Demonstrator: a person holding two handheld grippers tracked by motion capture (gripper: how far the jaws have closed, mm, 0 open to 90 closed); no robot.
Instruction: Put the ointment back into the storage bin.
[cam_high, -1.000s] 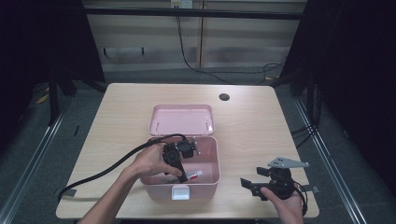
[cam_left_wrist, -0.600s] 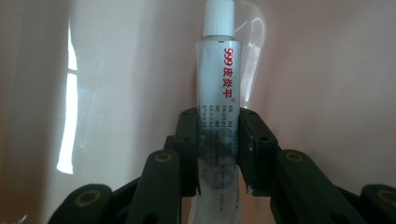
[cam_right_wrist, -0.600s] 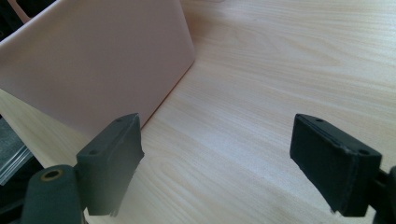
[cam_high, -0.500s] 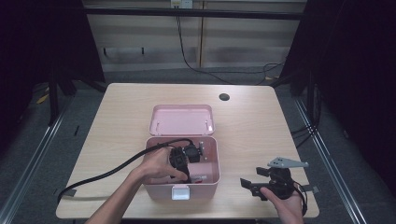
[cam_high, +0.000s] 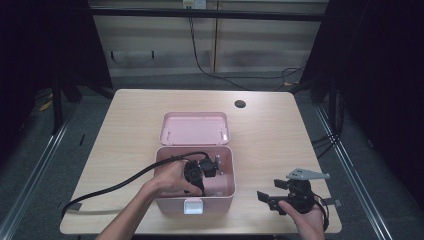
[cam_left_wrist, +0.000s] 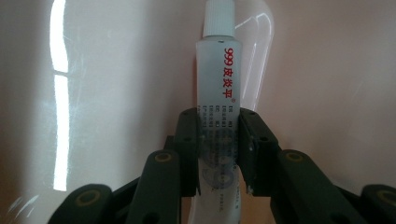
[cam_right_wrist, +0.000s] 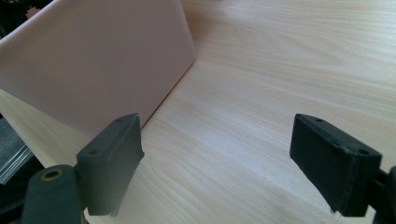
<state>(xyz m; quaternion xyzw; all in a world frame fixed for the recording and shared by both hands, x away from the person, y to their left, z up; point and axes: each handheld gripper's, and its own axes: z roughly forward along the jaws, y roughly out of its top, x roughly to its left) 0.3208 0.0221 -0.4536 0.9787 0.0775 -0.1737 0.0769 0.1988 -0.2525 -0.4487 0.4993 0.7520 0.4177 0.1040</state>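
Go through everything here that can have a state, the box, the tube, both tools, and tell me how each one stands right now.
Pink box: open, lid tipped back behind it.
Ointment tube: white cap on, clamped between the jaws, down inside the pink box.
Left tool: shut on the ointment tube, lowered into the pink box.
Right tool: open, nothing between its jaws, over the wooden table beside the pink box.

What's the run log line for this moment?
left hand-held gripper: shut on tube, inside pink box | right hand-held gripper: open, over table
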